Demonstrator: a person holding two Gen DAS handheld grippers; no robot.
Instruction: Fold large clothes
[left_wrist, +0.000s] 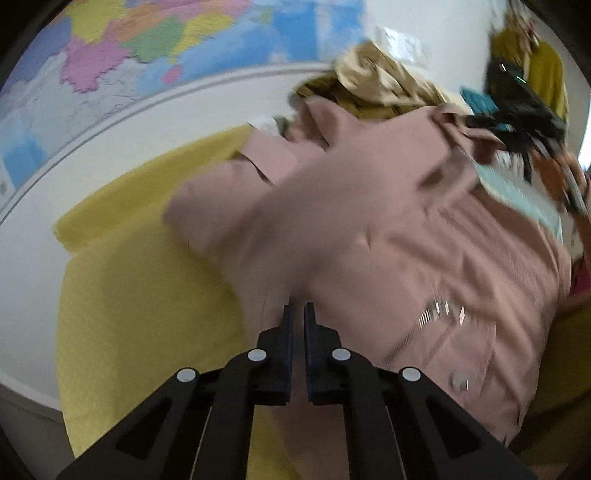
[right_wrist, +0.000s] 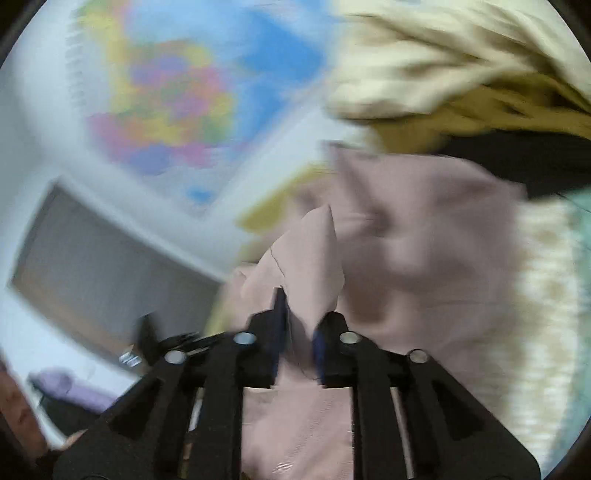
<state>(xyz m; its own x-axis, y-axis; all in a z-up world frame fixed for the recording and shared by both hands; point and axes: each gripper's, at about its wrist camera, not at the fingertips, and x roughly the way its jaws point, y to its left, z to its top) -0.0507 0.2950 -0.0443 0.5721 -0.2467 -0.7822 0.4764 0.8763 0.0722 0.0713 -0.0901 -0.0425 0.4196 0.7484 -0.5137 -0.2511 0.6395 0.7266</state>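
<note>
Two black two-finger grippers at work on one dusty-pink woven shirt (left_wrist: 424, 236), spread over a mustard-yellow cloth (left_wrist: 147, 295) on a white surface (left_wrist: 29, 295). Left gripper (left_wrist: 299, 314) clenched, its dark pads almost meeting on the shirt's near edge, a thin fold of pink fabric apparently pinched between them. Right gripper (right_wrist: 301, 314) grasping a peaked fold of the same shirt (right_wrist: 424, 258), soft cloth bunched and rising between its fingers; seen from the left wrist view as a blurred black shape (left_wrist: 517, 110) at the shirt's far corner. Stitched seams, one pale round button (left_wrist: 460, 380) and a flat pocket flap visible on the pink front. Beyond the shirt, a crumpled beige and olive garment heap (left_wrist: 376, 85) and a pale ribbed knit (right_wrist: 546, 277), the latter lying just beside the shirt. Behind, on the wall, a large multicoloured map (left_wrist: 147, 48) above a white moulded ledge. Both views smeared by motion blur.
</note>
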